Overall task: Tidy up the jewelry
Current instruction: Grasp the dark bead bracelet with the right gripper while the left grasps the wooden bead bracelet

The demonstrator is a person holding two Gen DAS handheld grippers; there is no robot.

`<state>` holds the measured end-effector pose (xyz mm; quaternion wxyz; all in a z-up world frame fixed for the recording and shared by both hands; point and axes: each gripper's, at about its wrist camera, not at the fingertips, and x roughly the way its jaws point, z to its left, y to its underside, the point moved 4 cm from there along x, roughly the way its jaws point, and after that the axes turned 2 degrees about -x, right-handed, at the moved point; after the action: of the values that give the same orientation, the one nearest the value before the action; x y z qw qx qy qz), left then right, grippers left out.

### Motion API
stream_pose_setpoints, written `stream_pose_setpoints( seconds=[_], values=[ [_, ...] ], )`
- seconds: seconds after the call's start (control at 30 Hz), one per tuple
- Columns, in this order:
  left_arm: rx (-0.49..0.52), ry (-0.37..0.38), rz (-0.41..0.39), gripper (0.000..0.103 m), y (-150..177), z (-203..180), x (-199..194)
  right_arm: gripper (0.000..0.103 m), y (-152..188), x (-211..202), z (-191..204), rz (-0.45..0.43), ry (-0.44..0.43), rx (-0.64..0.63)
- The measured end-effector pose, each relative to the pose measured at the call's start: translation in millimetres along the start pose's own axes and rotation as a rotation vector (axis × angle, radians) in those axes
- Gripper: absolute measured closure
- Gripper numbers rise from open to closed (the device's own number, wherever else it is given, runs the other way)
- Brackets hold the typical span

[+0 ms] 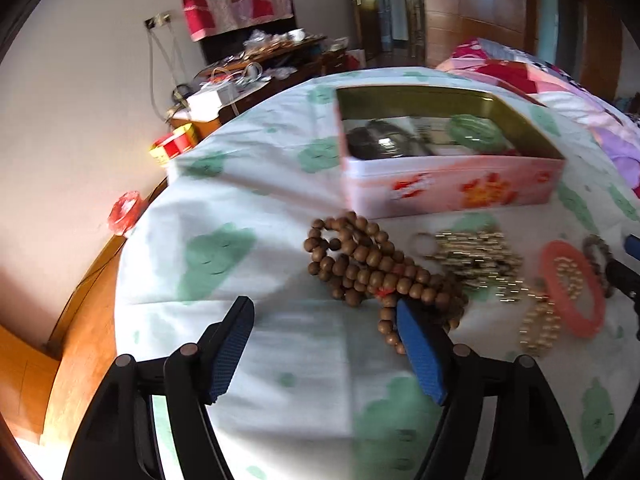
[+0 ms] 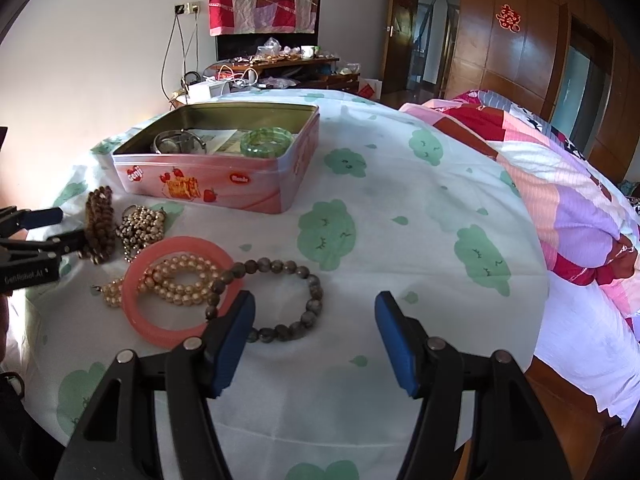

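A pink tin box (image 1: 452, 186) (image 2: 224, 184) stands open on the bed, holding a green bangle (image 2: 267, 141) and a metal watch (image 2: 176, 144). In front lie brown wooden beads (image 1: 368, 264) (image 2: 99, 220), a gold bead cluster (image 1: 476, 260) (image 2: 142, 226), a pink bangle (image 2: 176, 288) over pearl beads (image 2: 176, 280), and a grey stone bracelet (image 2: 288, 300). My left gripper (image 1: 324, 312) is open, its right finger touching the wooden beads. My right gripper (image 2: 314, 304) is open and empty, just before the grey bracelet.
The bed sheet (image 2: 400, 208) is white with green clouds. A folded patchwork quilt (image 2: 560, 200) lies at the right. A cluttered wooden desk (image 2: 280, 64) stands against the far wall. Wooden floor (image 1: 80, 320) shows left of the bed.
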<state>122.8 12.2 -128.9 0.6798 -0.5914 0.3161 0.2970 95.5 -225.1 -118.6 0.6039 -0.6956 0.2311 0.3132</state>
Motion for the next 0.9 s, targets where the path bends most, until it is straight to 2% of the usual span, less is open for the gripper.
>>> stream_pose_setpoints(
  seconds=[0.1, 0.13, 0.23, 0.3, 0.33, 0.37, 0.4, 0.47, 0.9],
  values=[
    [-0.004, 0.024, 0.002, 0.030, -1, 2, 3, 0.044, -1, 4, 2, 0.007, -0.016, -0.001],
    [0.003, 0.026, -0.003, 0.031, -1, 0, 4, 0.049, -1, 6, 3, 0.013, -0.029, -0.004],
    [0.021, 0.044, -0.018, 0.043, -1, -5, 2, 0.058, 0, 11, 5, 0.029, -0.057, 0.001],
    [0.038, 0.061, -0.028, 0.064, -1, -8, 0, 0.067, 0, 11, 6, 0.028, -0.069, -0.002],
    [0.043, 0.061, -0.030, 0.072, -2, -9, -1, 0.072, 0, 11, 7, 0.029, -0.077, -0.002],
    [0.040, 0.085, -0.021, 0.091, -2, -10, 0, 0.076, 0, 11, 7, 0.030, -0.081, -0.003],
    [0.032, 0.124, -0.008, 0.096, -1, -11, 0, 0.079, 1, 11, 8, 0.030, -0.084, -0.005],
    [0.043, 0.114, -0.020, 0.096, -1, -14, -1, 0.090, 1, 10, 10, 0.029, -0.093, -0.010],
    [-0.005, 0.134, -0.110, 0.096, -15, 1, -32, 0.092, -12, -11, 9, -0.057, -0.092, -0.009]
  ],
)
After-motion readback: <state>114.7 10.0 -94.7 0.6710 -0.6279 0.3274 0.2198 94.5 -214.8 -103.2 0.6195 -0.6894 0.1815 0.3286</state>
